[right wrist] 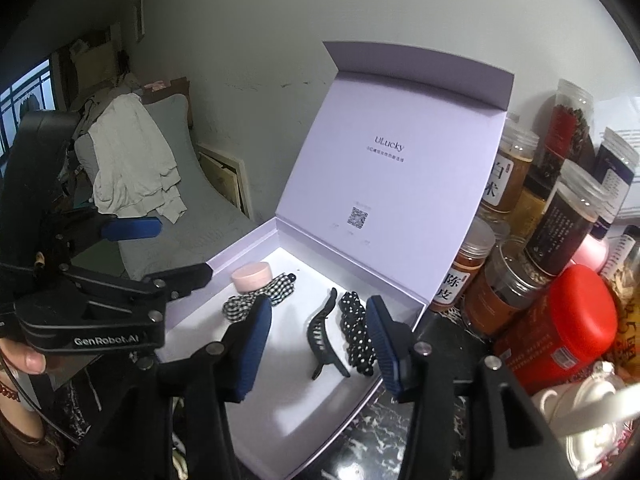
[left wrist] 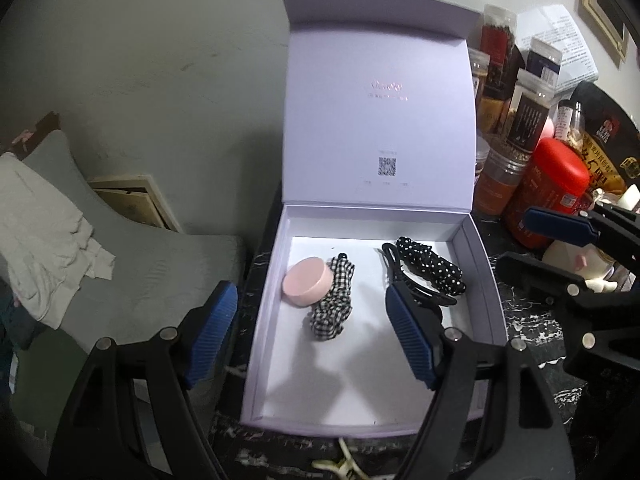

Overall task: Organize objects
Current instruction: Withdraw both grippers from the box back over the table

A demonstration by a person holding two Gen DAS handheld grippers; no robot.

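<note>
Box (left wrist: 486, 280) holds compact, scrunchies, claw clip (right wrist: 324, 334); placing step looks finished. Left hand-held gripper (left wrist: 312, 328) and right hand-held gripper (right wrist: 318, 346) both apart, empty (next: probably close lid (left wrist: 380, 120))

One box (left wrist: 486, 280), two scrunchies (left wrist: 334, 304), one claw clip (right wrist: 324, 334), one pink tin (left wrist: 307, 286).

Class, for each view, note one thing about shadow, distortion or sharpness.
Left wrist view: gripper shadows fall across the white floor of the box; the lid's logo is blurred. Right wrist view: the same lid's logo reads sharply; fisheye bends the jars outward.
</note>
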